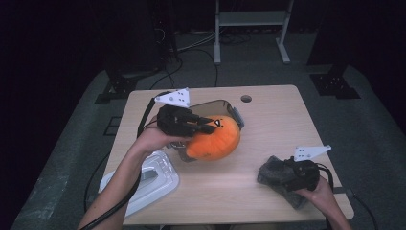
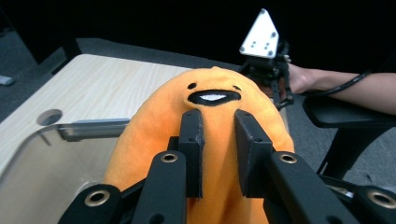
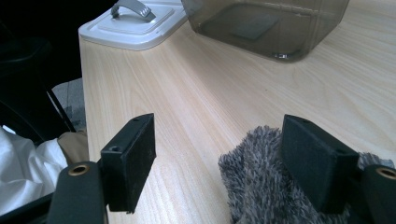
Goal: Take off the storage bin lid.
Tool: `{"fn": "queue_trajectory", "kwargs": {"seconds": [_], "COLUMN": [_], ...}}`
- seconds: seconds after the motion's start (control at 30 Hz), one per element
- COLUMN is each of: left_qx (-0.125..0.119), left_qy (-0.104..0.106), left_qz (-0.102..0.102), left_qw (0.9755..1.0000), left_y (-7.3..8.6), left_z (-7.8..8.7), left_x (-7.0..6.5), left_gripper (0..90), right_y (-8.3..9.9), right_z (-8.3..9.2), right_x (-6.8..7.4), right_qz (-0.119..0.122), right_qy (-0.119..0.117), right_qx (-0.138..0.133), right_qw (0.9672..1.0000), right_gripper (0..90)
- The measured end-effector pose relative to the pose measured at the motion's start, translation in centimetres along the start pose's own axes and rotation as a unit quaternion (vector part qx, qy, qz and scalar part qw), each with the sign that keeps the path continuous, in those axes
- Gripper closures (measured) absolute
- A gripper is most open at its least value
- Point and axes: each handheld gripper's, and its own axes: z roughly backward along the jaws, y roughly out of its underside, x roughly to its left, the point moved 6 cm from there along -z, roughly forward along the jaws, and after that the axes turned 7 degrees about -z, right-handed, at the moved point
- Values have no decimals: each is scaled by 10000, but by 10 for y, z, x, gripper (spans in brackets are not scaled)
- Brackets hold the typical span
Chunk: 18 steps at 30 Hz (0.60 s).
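An orange plush toy (image 1: 215, 141) with a small black face hangs tilted over the clear plastic container (image 1: 225, 106) near the table's middle. My left gripper (image 1: 209, 126) is shut on it, coming in from the left. In the left gripper view the two black pads (image 2: 194, 140) pinch a fold of the plush (image 2: 154, 121) just below its mouth. At the table's front right, my right gripper (image 1: 281, 173) rests against a grey furry toy (image 1: 272, 175). Its jaws stand open in the right gripper view (image 3: 217, 135), with the grey fur (image 3: 261, 186) beside the right pad and the left pad apart from it.
A white lid (image 1: 151, 179) with a grey handle lies at the front left corner of the wooden table (image 1: 268, 124). The container (image 3: 271, 23) and lid (image 3: 135, 23) sit beyond the right gripper. A round hole (image 1: 246, 98) is at the table's far edge. Dark floor, cables and stands surround it.
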Motion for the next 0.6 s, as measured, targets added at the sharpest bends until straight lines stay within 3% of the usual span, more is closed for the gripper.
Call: {"fn": "queue_trajectory", "kwargs": {"seconds": [0.6], "left_qx": [148], "left_qy": [-435], "left_qz": [160], "left_qw": [9988], "left_y": [3], "left_z": [11], "left_x": [53], "left_gripper": [750], "right_y": [0], "right_z": [0], "right_x": [-2], "right_qz": [-47], "right_qy": [-36], "right_qx": [-41], "right_qw": [10000], "right_gripper": [261]}}
